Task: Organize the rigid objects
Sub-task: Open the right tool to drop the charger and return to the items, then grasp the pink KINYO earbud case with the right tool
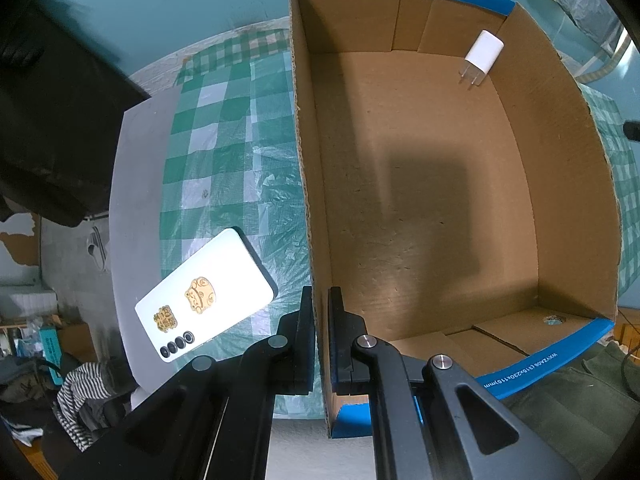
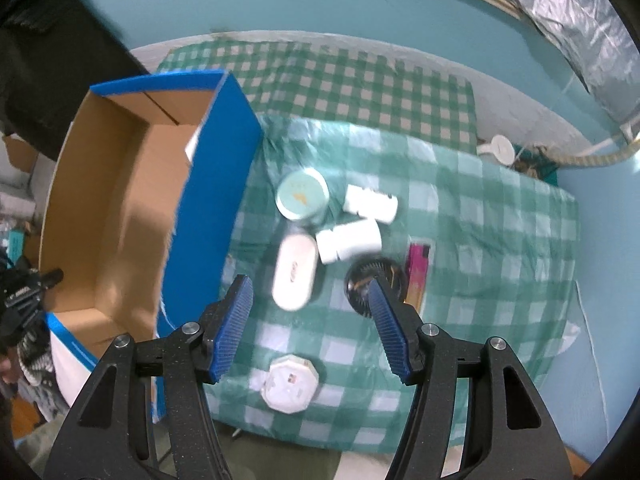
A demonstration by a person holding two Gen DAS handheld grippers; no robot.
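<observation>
Cardboard box holds only 1 white charger in its far corner. Left gripper is clenched on the box's left wall; right gripper hangs released above the oval case, bottles and jars waiting on the surface. Most sorting looks undone.

Left gripper clamped on near left wall of cardboard box, one finger inside, one outside. White charger plug lies on box floor, far right corner, prongs pointing near. White phone face down on green checked tablecloth, just left of box.
</observation>
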